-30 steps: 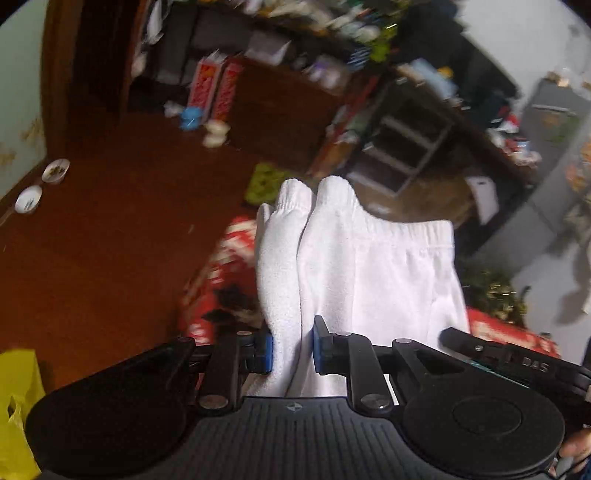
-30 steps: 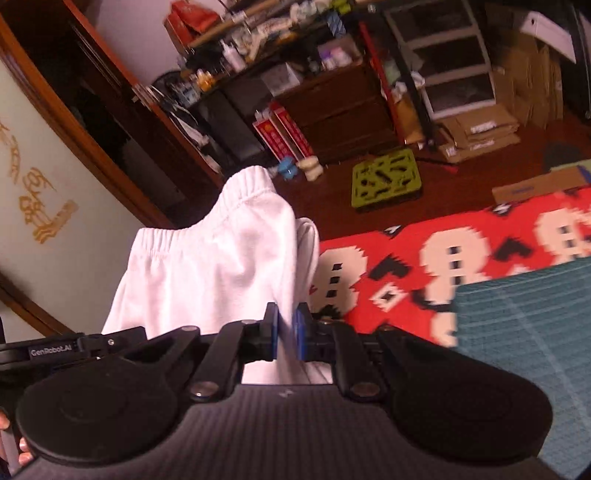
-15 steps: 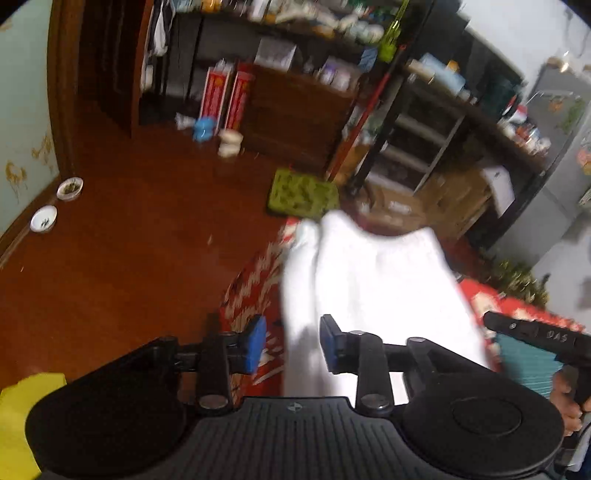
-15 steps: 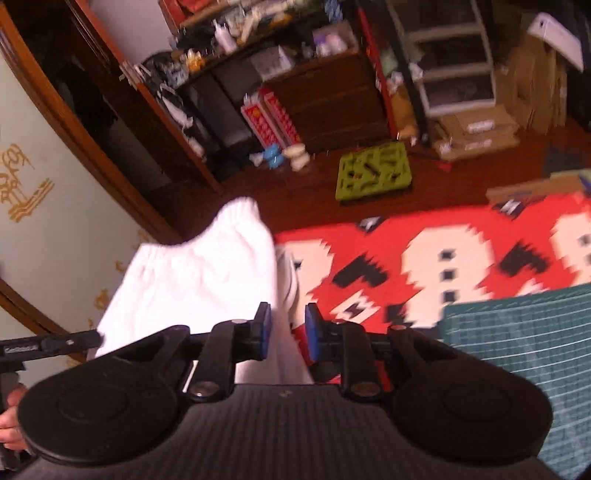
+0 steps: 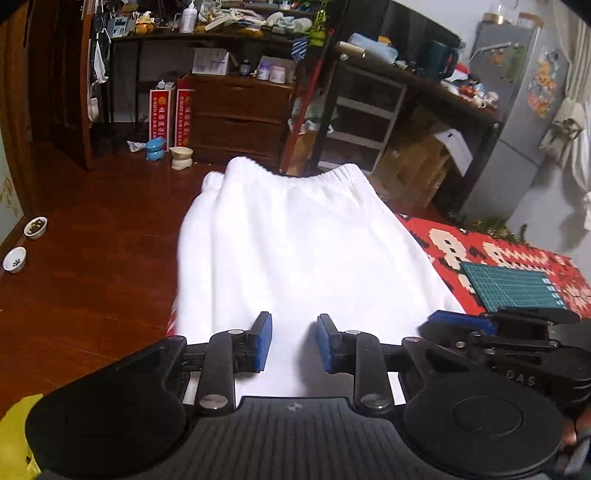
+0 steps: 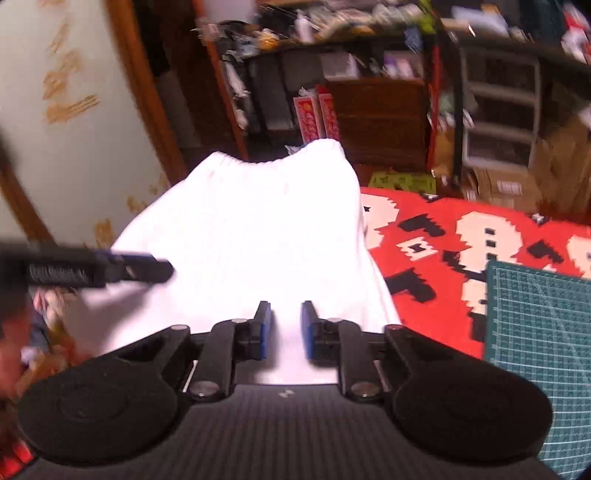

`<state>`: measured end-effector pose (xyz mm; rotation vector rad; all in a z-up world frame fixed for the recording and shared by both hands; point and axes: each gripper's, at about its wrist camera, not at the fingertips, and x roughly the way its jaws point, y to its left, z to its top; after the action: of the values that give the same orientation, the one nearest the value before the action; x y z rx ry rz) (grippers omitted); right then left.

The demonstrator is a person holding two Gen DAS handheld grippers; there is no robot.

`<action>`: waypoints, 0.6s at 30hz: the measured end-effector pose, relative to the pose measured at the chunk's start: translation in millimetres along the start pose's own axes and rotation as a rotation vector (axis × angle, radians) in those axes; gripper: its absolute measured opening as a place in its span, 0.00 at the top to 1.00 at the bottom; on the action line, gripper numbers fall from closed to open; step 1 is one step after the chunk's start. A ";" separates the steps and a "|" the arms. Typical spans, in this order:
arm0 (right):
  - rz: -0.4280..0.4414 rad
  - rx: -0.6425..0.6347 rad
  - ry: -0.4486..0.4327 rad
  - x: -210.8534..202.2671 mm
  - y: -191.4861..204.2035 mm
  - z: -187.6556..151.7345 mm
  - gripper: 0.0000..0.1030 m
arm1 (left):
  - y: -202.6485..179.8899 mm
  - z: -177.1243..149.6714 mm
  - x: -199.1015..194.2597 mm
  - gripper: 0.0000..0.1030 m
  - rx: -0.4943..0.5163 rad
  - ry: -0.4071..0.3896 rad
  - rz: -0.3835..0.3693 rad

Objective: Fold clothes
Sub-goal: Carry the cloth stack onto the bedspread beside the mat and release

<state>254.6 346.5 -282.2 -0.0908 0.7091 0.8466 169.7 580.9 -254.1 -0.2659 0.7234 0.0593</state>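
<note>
On red blanket (image 5: 491, 254) | white shorts (image 5: 295, 251) spread flat | both hand-held grippers parted, empty

Wooden floor (image 5: 92, 266) (reddish), cluttered shelves (image 5: 229, 26)

Garment (image 5: 303, 243) on rug (image 5: 517, 254), mat (image 5: 513, 288) rt.

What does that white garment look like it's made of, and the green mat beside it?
The white garment looks like soft, thick knit cotton or fleece: matte, with a ribbed, gathered elastic waistband at its far edge. The green mat looks like stiff vinyl or rubber, smooth and printed with a fine grid, like a cutting mat. Neither material is certain from looks alone.
</note>
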 end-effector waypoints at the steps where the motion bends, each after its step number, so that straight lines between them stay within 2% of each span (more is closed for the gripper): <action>1: 0.008 -0.030 -0.005 -5.0 -1.9 -5.6 0.84 | 3.3 -4.4 -3.7 0.75 -0.004 -0.006 -0.006; 7: 0.034 -0.017 -0.005 -31.0 -21.8 -20.3 0.84 | -1.8 -11.8 -29.4 0.76 -0.001 -0.019 0.054; 9: 0.041 -0.001 -0.002 -41.1 -27.7 -16.4 0.84 | 1.9 -0.8 -38.8 0.75 -0.033 -0.010 0.037; 12: 0.074 0.033 -0.026 -50.3 -28.3 18.0 0.79 | 3.3 36.0 -35.7 0.75 -0.108 -0.019 -0.008; 14: 0.096 0.026 -0.067 -46.6 -20.4 49.5 0.79 | -4.1 67.1 -18.6 0.72 -0.124 -0.033 0.001; 16: 0.100 0.011 -0.080 -27.0 -9.8 79.9 0.79 | -7.3 91.8 9.5 0.72 -0.154 -0.022 0.028; 18: 0.086 0.007 -0.069 3.8 -3.4 102.8 0.79 | -3.7 107.1 41.8 0.72 -0.192 0.021 0.019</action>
<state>314.0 382.0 -206.1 -0.0247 0.6553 0.9251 270.7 603.6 -204.1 -0.4435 0.7415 0.1446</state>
